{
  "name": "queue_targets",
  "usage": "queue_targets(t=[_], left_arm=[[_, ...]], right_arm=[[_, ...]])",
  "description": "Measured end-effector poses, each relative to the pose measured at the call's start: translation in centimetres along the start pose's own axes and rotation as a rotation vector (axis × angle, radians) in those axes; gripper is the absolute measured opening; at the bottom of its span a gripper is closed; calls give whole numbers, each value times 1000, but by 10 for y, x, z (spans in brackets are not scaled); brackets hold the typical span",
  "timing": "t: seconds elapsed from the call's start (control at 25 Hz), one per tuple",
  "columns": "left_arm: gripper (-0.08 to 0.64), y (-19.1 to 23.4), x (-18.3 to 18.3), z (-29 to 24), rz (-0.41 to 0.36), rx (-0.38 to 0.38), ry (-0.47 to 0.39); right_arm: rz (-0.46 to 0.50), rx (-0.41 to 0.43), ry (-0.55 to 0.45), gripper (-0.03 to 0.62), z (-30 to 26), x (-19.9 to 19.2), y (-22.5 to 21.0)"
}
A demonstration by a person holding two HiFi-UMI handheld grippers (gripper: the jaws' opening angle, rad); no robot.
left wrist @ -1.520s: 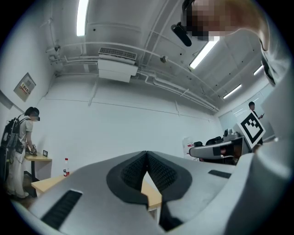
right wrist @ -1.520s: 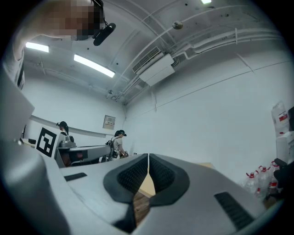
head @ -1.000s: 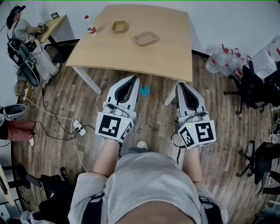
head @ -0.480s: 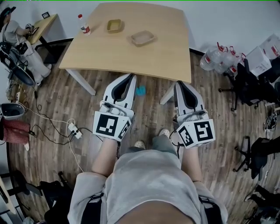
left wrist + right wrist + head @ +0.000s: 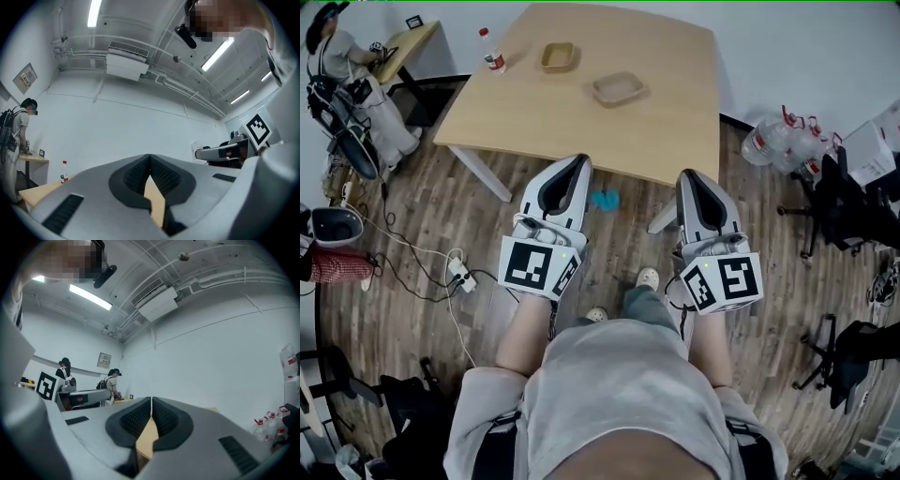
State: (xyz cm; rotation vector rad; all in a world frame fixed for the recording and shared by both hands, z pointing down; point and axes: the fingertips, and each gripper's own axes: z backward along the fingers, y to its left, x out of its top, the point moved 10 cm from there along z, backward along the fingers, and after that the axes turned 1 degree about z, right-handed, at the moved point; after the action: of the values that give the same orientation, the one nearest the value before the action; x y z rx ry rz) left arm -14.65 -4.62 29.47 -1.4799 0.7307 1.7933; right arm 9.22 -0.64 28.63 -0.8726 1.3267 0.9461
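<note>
Holding the left gripper (image 5: pixel 573 161) and the right gripper (image 5: pixel 688 175) side by side, low over the plank floor, tips aiming at the near edge of the pale wooden table (image 5: pixel 581 131). Keeping both pairs of jaws clenched pad to pad in the gripper views, pinching nothing.

Spotting the shallow beige rectangular tray (image 5: pixel 618 88) on the tabletop, ahead of the two tips and well apart from both. Picking out the smaller mustard-yellow rectangular dish (image 5: pixel 558 56) farther ahead, beyond the left gripper. Judging both as light, thin-walled and apparently empty, so prone to sliding on the smooth top. Judging a pinch on a long rim wall as the surest hold, with gentle pressure in case of flexing.

Noting the clear plastic bottle with a red cap (image 5: pixel 492 52) upright near the far left corner, tall and tippy. Reading the table edge as the one barrier ahead of the jaws. Glimpsing a small blue object (image 5: pixel 604 200) on the floor between the grippers, and a white power strip (image 5: pixel 460 276) with trailing cables left of the left gripper. Noticing large water jugs (image 5: pixel 773 141) far off to the right.
</note>
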Motion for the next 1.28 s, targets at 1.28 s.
queue_targets(t=[1.28], left_arm=[[15, -44, -34, -170, -51, 265, 0]], right_arm=[[-41, 252, 1, 15, -111, -16, -196]])
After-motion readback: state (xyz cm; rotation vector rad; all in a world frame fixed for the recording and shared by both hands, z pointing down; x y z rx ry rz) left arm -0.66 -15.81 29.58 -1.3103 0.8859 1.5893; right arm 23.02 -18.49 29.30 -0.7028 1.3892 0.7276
